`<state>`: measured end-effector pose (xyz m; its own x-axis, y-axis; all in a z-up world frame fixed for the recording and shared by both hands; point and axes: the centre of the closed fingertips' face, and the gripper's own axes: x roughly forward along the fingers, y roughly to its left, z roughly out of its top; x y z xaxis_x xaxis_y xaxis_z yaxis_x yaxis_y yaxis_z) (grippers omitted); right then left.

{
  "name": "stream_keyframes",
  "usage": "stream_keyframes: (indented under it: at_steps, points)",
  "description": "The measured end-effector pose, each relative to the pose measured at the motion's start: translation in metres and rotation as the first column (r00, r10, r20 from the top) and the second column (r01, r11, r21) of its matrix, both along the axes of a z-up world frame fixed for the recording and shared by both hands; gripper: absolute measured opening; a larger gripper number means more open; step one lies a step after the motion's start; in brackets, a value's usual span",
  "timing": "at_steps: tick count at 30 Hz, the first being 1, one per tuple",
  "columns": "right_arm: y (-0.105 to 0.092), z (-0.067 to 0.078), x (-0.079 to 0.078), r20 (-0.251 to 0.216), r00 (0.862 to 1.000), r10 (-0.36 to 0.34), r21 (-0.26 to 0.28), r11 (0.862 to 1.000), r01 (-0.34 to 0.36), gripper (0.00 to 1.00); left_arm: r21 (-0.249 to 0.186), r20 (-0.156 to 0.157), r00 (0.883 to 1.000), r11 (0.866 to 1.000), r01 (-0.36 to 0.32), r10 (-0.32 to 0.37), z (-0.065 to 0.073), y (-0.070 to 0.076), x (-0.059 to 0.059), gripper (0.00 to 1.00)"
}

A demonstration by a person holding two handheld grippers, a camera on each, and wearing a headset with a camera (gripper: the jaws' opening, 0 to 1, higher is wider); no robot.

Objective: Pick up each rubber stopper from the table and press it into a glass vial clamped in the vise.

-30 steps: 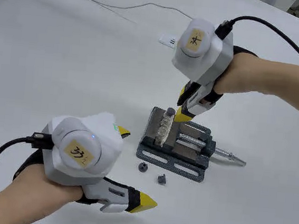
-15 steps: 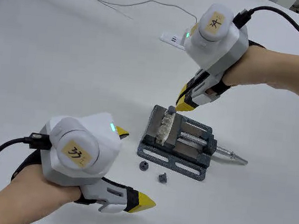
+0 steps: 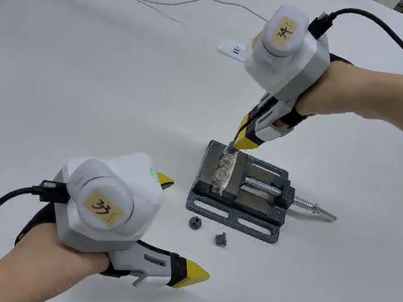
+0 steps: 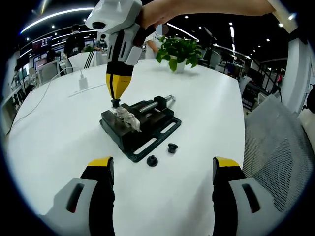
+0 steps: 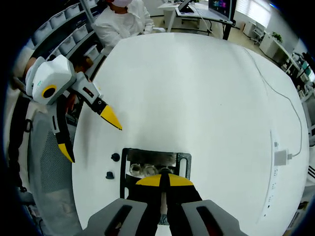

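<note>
A dark vise (image 3: 253, 202) holds a row of glass vials (image 3: 221, 173) between its jaws. My right gripper (image 3: 243, 142) is shut, its yellow tips resting on a grey stopper (image 4: 115, 103) seated in the vial at the far end of the row. Two loose rubber stoppers (image 3: 194, 223) (image 3: 219, 239) lie on the white table in front of the vise. My left gripper (image 3: 181, 226) hovers open near them, nothing between its fingers. In the right gripper view the shut tips (image 5: 162, 180) cover the vials (image 5: 142, 169).
A white charger (image 3: 232, 51) with a thin cable lies on the table behind the vise. A potted plant (image 4: 179, 49) stands at the table's far end. A mesh chair (image 4: 280, 142) is beside the table. A person in white (image 5: 123, 22) sits beyond it.
My right gripper rose from beside the end vial, then came down with its shut tips on the stopper. The left gripper has stayed put.
</note>
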<state>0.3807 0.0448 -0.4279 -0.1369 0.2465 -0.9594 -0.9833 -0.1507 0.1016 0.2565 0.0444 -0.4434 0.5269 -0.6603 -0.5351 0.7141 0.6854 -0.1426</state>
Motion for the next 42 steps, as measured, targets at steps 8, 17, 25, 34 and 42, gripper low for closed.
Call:
stream_keyframes:
  at_steps: [8,17,25,34,42]
  points:
    - [-0.0008,0.0015,-0.0009,-0.032,0.999,-0.017,0.009,1.000,0.017,0.00,-0.001,-0.005,1.000,1.000,0.000,0.000,-0.0017,0.0005,-0.0002,0.81]
    - [0.0005,0.0081,0.0010,-0.015,1.000,-0.006,0.014,1.000,0.006,0.00,0.001,-0.008,1.000,1.000,0.001,-0.001,-0.0023,0.0010,0.0004,0.80]
    - [-0.0006,0.0051,-0.0015,-0.029,1.000,-0.006,0.003,1.000,0.007,0.00,-0.003,-0.011,1.000,1.000,0.002,-0.002,-0.0025,-0.0005,-0.0009,0.80]
    - [-0.0013,0.0010,-0.0016,-0.028,1.000,0.009,-0.009,1.000,-0.009,0.00,-0.005,-0.021,1.000,1.000,0.000,0.000,-0.0061,-0.0002,-0.0034,0.80]
    - [-0.0018,0.0003,-0.0029,-0.001,0.998,0.057,-0.053,0.997,-0.057,0.00,-0.009,-0.023,1.000,1.000,-0.005,0.005,-0.0069,-0.0006,-0.0030,0.80]
